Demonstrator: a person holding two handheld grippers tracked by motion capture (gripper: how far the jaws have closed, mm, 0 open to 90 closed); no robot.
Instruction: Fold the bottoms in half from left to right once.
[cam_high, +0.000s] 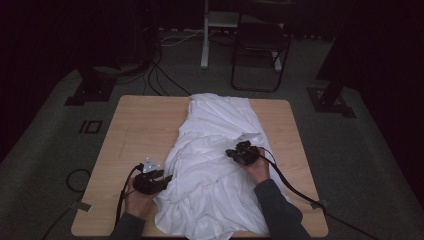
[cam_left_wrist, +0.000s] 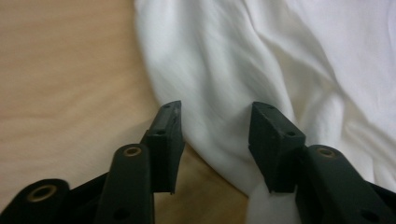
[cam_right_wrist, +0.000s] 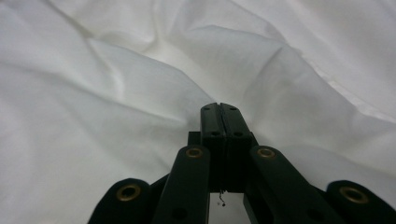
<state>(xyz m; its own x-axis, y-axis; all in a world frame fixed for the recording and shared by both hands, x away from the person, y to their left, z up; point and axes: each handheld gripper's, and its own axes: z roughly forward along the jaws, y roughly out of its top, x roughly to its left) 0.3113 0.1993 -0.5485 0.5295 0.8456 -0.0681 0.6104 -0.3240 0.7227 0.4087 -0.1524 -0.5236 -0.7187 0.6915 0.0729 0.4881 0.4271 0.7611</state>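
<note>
Beyond table and cloth: chair; cables

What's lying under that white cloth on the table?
The white cloth rests on the wooden table, whose bare top shows to its left and right. Its near edge hangs over the table's front. Anything beneath the crumpled folds is covered and cannot be seen.

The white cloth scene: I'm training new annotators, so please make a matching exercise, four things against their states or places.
Things:
1. white cloth
2. left gripper
3. right gripper
4. folding chair

States or places:
A. jaws pressed together
B. on the floor beyond the table
C. jaws apart at the cloth's edge
D. rumpled along the tabletop

Pairs: 1-D, 2-C, 3-A, 4-B
</note>
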